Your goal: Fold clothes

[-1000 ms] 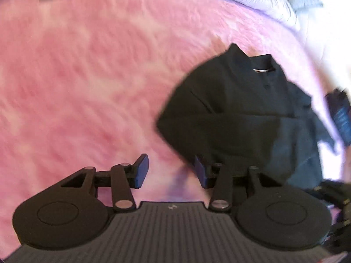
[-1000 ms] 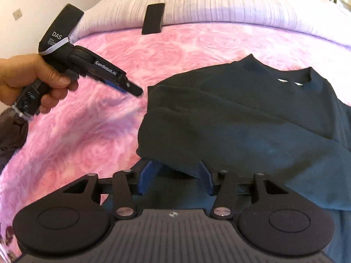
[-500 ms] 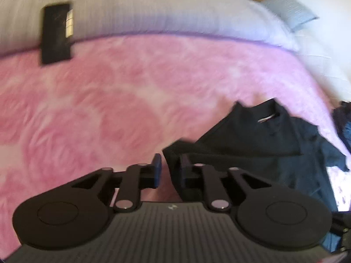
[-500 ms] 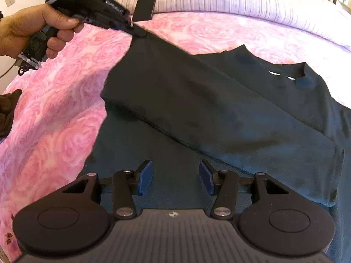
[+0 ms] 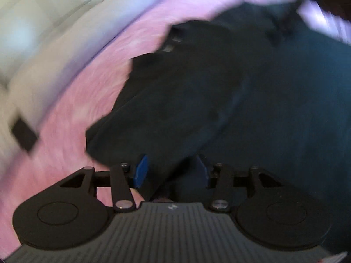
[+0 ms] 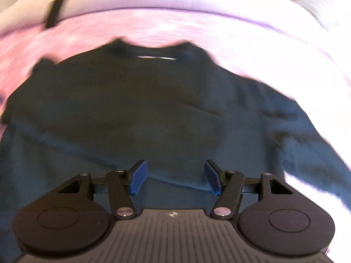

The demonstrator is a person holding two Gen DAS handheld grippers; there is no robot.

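Dark teal sweatshirt (image 6: 164, 114) lies spread on a pink rose-patterned blanket (image 6: 153, 28) on the bed, neckline toward the pillows, one side folded over its body. The right tool (image 6: 173, 178) hovers above its lower half, jaws wide apart and empty. The left tool (image 5: 171, 172) stands parted around a fold of the cloth; both views are blurred.

Left gripper (image 5: 170, 172) is spread wide (blue pads apart); right gripper (image 6: 174, 179) gapes likewise, holding nothing.
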